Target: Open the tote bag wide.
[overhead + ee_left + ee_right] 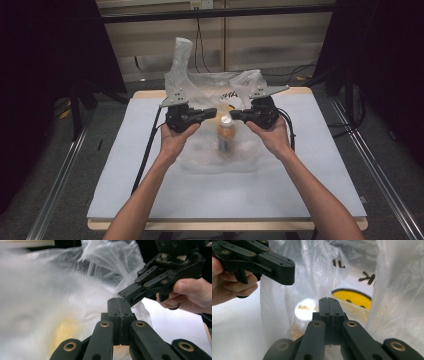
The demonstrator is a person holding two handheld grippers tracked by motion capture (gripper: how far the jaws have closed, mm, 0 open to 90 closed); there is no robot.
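Both tongs, closed, hang just above the plastic bag [220, 150].

Overhead light brightens my bench [150, 150]; surroundings dark. Plastic bag [37, 297] blurred at left, glaring white beyond my sharp jaws.

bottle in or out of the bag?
In. The bottle shows through the plastic bag film, white cap up, between both tools.

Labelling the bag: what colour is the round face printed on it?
Yellow with black marks, clearest in the right gripper view.
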